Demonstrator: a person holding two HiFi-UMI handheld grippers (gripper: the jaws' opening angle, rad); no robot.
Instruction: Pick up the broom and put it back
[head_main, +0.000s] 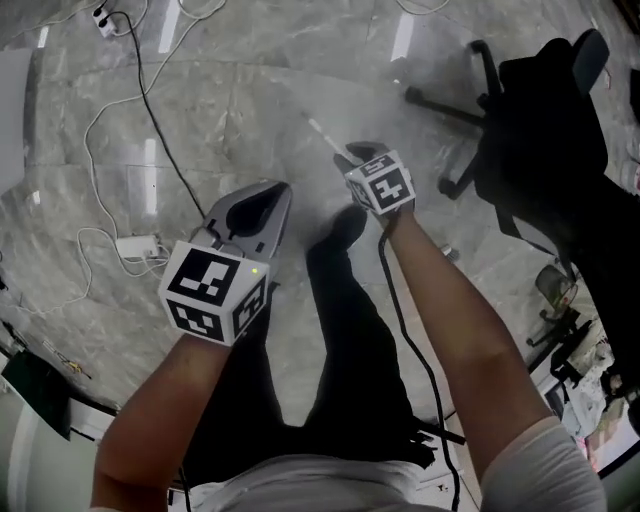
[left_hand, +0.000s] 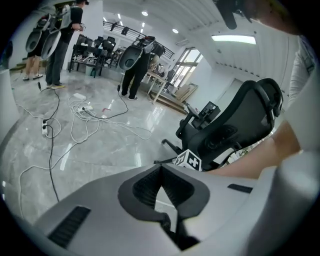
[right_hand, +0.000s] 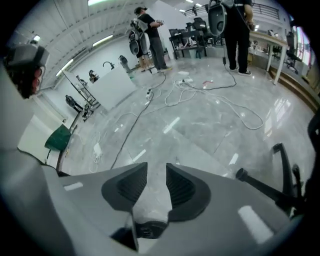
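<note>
- Head view: the left tongs (head_main: 272, 195) and right tongs (head_main: 360, 155) both point down at the floor (head_main: 250, 90) ahead of the person's legs (head_main: 345, 330), probably reaching low for the broom. A thin pale stick (head_main: 322, 132) just beyond the right tongs may be its handle; I cannot tell.
- Left gripper view: the jaws meet at their tips and hold nothing. An office chair (left_hand: 225, 130) stands beyond them, and no broom shows.
- Right gripper view: the jaws stand apart over bare floor, likely readied for a handle. Cables (right_hand: 210, 95) lie farther off, and no broom shows.
</note>
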